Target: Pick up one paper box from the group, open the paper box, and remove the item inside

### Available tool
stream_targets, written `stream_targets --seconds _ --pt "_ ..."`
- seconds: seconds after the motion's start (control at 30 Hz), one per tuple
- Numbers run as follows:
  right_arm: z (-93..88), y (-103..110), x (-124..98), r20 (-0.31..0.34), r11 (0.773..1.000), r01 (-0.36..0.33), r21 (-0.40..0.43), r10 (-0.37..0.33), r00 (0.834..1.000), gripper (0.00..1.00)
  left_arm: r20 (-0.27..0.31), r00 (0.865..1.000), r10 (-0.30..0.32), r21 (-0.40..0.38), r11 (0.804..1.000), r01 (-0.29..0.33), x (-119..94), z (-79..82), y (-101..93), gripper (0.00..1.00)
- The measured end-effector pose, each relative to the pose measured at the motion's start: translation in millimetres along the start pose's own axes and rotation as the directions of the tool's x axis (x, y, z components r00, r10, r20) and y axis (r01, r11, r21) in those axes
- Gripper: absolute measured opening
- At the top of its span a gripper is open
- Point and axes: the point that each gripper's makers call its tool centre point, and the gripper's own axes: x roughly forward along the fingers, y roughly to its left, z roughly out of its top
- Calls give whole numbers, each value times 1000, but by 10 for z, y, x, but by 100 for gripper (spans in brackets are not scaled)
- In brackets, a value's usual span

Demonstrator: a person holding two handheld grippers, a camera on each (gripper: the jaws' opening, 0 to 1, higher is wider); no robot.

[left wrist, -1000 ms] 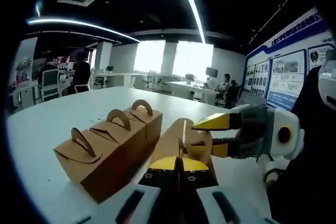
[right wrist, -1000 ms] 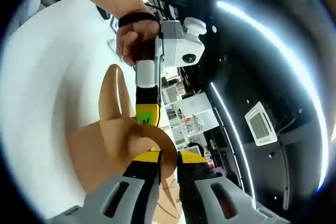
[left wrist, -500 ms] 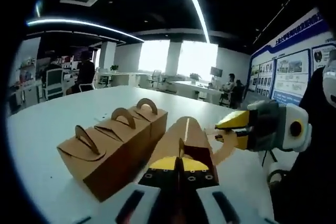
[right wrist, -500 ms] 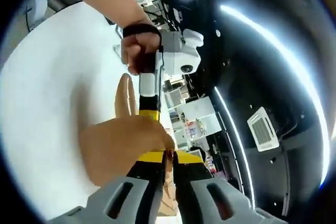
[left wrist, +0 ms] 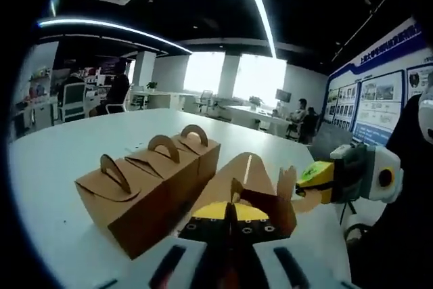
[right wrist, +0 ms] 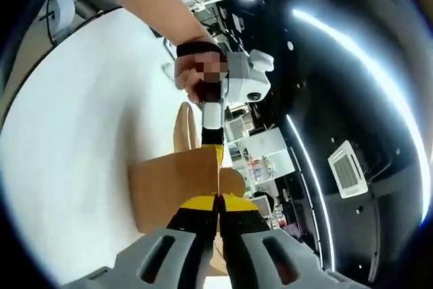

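Note:
Three brown paper boxes with arched handles [left wrist: 152,177] stand in a row on the white table [left wrist: 61,147]. A fourth brown paper box [left wrist: 247,177] is held in front of them, and my left gripper [left wrist: 230,209] is shut on its near top edge. My right gripper [left wrist: 302,179] comes in from the right, shut on a top flap [left wrist: 287,184] of that box. In the right gripper view my right gripper [right wrist: 216,199] pinches the box [right wrist: 172,184], while my left gripper [right wrist: 212,156] grips its far side, held by a hand [right wrist: 196,76].
The white table [right wrist: 74,120] spreads wide around the boxes. Behind it is an office with desks, chairs and seated people [left wrist: 298,116]. Blue wall posters [left wrist: 379,99] hang at the right. A person's dark clothing [left wrist: 406,235] fills the lower right.
My right gripper has shut on the box's top flap and drawn it out to the right, away from the left gripper. The three boxes on the table have not moved.

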Motion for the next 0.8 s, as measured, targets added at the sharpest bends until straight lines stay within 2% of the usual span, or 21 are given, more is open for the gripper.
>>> stream_targets --seconds 0.4,0.67,0.8 --pt "33 43 -78 7 1000 -13 4 13 1000 3 -9 1000 10 -9 1000 -10 23 -36 38 4" --pt "75 141 -134 23 998 -50 23 50 998 3 -36 999 37 -3 999 -37 48 -140 88 4" --pt "56 224 -167 22 997 -69 34 68 997 3 -19 999 40 -21 999 -40 30 -142 100 4"
